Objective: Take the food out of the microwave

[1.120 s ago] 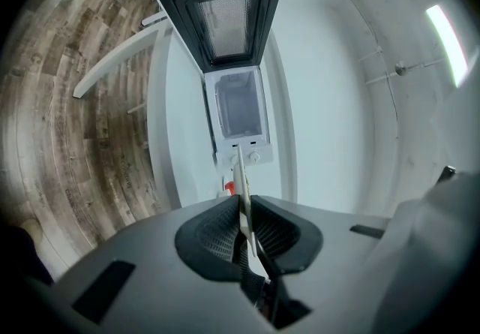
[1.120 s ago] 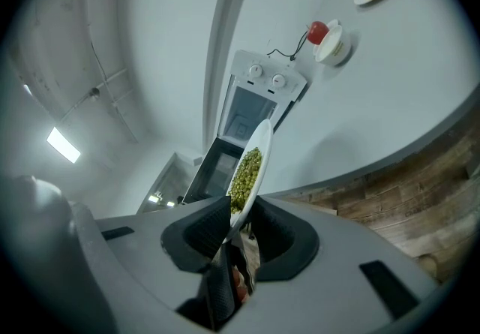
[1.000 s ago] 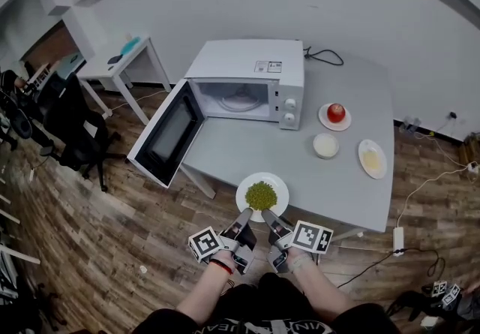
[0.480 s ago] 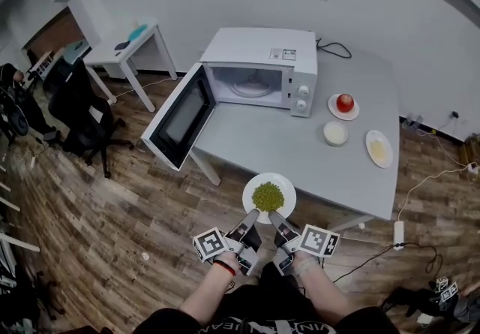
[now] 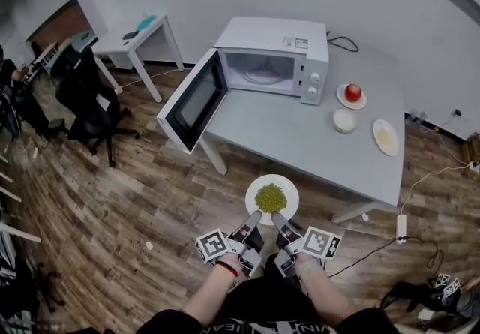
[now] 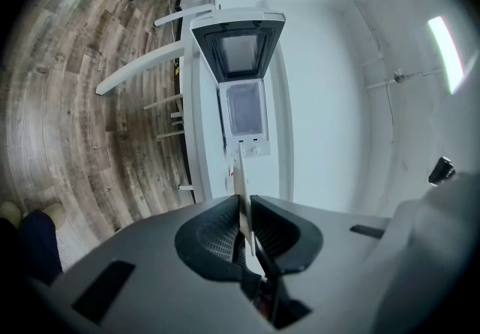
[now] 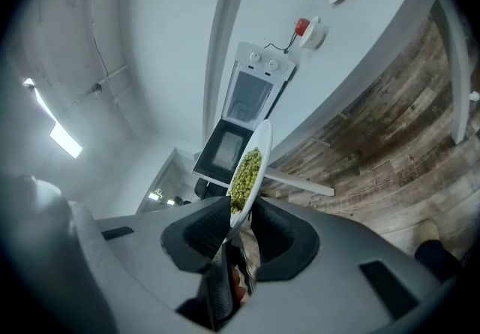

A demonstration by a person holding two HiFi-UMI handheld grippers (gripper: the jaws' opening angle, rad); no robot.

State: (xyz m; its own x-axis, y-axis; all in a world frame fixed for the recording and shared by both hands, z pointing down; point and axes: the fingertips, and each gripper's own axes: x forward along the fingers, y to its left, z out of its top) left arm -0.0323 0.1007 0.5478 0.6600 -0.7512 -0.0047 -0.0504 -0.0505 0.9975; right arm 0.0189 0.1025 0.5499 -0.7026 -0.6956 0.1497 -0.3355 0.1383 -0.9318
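Note:
A white plate (image 5: 252,198) heaped with green peas (image 5: 271,197) hangs level over the wooden floor, just off the grey table's (image 5: 315,141) front edge. My left gripper (image 5: 255,215) is shut on its near rim from the left and my right gripper (image 5: 277,216) from the right. In the left gripper view the plate (image 6: 241,188) shows edge-on, pinched in the left gripper (image 6: 244,227). In the right gripper view the plate (image 7: 259,151) and peas (image 7: 244,172) sit in the right gripper (image 7: 240,224). The white microwave (image 5: 276,58) stands on the table, its door (image 5: 193,100) swung open and its chamber empty.
On the table's right end are a red apple on a saucer (image 5: 352,92), a small white bowl (image 5: 344,121) and a plate of pale food (image 5: 386,137). A white side table (image 5: 142,32) and a black office chair (image 5: 90,103) stand at the left. A power strip (image 5: 400,227) lies on the floor.
Both grippers have drawn the plate of peas back from the table's front edge; it now hangs over the floor. The microwave and table look farther away.

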